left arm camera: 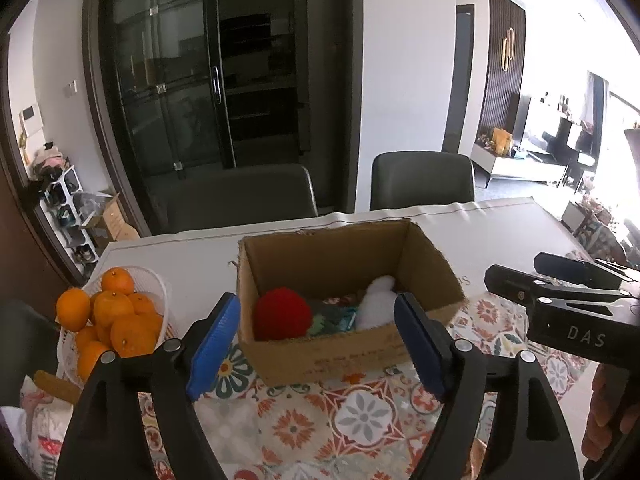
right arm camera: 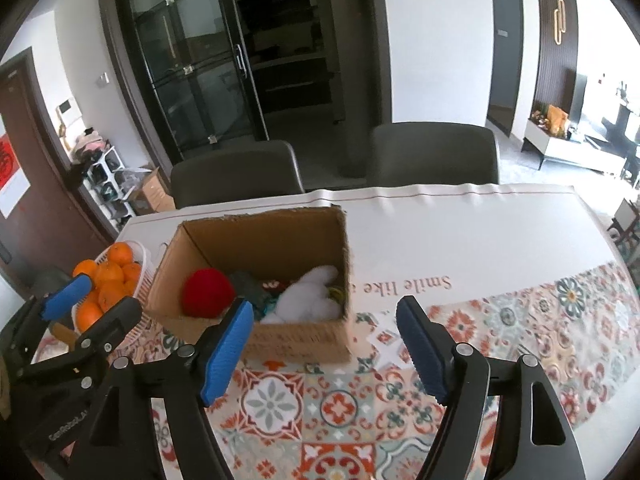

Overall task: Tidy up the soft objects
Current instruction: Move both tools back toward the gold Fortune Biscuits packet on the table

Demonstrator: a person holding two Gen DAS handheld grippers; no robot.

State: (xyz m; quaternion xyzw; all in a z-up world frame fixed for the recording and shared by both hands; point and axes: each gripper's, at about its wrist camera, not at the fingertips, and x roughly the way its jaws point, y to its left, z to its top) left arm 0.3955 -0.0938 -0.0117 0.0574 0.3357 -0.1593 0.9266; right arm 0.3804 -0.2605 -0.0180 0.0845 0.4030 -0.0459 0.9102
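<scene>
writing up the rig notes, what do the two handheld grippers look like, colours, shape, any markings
Both are the same design: black plastic frames with two angled arms, silver pivot bolts, and ribbed blue pads on the fingers. The left gripper appears in the right wrist view with small white lettering, too blurred to read. The right gripper shows white letters "DAS" on its black body in the left wrist view. No cables visible.
</scene>
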